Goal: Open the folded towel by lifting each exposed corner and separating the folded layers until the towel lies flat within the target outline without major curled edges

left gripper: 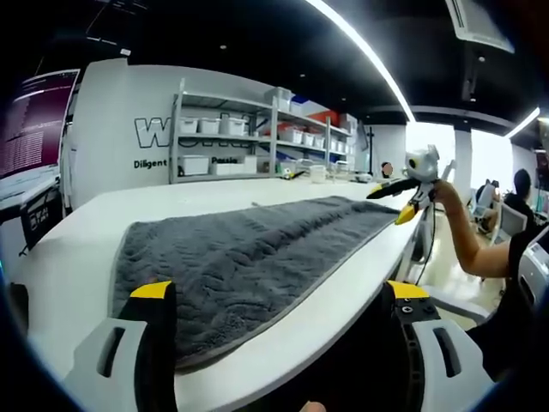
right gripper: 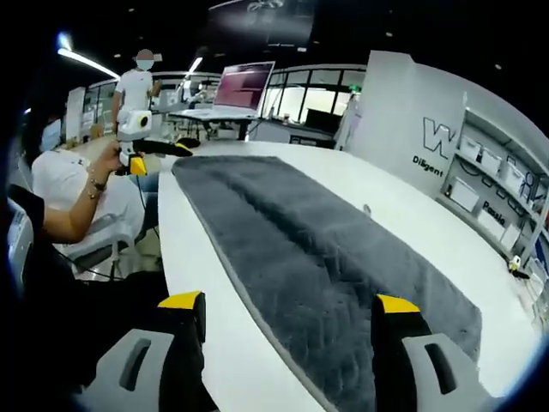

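Note:
A dark grey quilted towel [left gripper: 257, 249] lies spread lengthwise on the white table [left gripper: 94, 232], near its front edge. My left gripper [left gripper: 280, 296] is open at one short end, its yellow-tipped jaws wide apart above the towel's edge and the table edge, holding nothing. At the towel's far end a hand holds my right gripper [left gripper: 403, 196] just off the corner. In the right gripper view the towel [right gripper: 317, 257] runs away from my open right gripper [right gripper: 289, 305], which hovers over its near end. My left gripper [right gripper: 141, 146] shows by the far corner, held in a hand.
Metal shelves [left gripper: 249, 137] with white bins stand behind the table against a lettered wall. A seated person [right gripper: 60, 189] is beside the table's front edge. A screen [right gripper: 243, 86] sits on a further desk, and another person [right gripper: 137, 86] stands beyond it.

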A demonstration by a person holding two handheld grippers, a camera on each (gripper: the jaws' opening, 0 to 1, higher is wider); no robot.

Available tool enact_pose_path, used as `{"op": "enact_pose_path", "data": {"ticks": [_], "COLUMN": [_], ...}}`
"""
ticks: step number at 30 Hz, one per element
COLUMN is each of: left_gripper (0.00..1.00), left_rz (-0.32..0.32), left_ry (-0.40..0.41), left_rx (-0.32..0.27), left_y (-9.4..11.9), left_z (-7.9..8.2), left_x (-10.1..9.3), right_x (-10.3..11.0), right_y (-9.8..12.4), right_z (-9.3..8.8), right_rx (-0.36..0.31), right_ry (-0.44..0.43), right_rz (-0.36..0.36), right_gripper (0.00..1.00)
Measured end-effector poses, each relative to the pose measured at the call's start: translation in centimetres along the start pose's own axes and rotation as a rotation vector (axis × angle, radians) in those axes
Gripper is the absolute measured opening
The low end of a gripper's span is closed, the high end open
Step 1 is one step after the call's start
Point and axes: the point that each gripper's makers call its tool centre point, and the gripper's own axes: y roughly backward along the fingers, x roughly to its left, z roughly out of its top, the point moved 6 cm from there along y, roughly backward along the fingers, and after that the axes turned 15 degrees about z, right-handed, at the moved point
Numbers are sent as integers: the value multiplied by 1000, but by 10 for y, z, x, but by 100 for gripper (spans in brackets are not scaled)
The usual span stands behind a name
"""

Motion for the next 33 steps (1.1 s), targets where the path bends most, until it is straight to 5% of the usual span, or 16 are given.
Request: {"op": "enact_pose_path", "data": {"ticks": [11,17,25,33], "left_gripper": [97,97,97,97], "left_rz": [5,6,14,14], "left_ry": [3,6,11,13], "left_rx": [-1,-1,-5,-3], "left_y": [2,4,7,6], "left_z": [-3,-4,-4,-5], "left_x": [0,0,5,8], "right_x": [12,15,16,21], "right_y": [-34,-49,-58,-58], "right_z": [6,5,-1,-3], "right_rx": [37,59,86,79], "right_ry": [59,63,28,-18], "right_rz": [145,193,243,270], "right_gripper": [37,23,8,5]}}
